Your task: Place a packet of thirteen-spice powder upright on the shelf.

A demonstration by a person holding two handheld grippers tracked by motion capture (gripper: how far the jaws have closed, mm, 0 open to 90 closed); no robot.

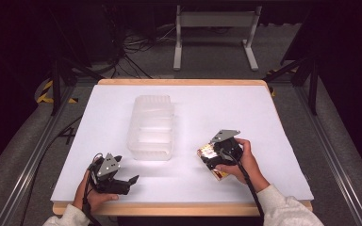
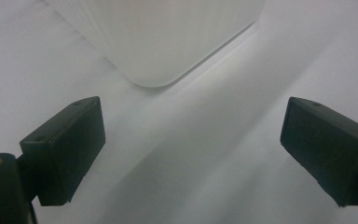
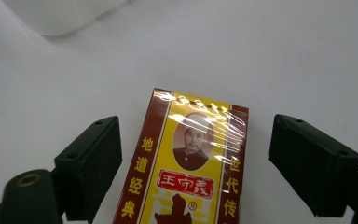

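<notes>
White-covered table (image 1: 264, 122) under dim light, dark floor beyond. Small cellophane-wrapped box (image 3: 189, 168) flat on it near the right edge, well apart from the translucent plastic container (image 1: 152, 127). Likely light, stiff, slick in its wrap; best pinched across the long side walls. Right gripper (image 3: 193, 163) tilted down over it, jaws apart astride, not pressing. Left gripper (image 2: 191, 149) low near the front edge, wide open, empty.
</notes>
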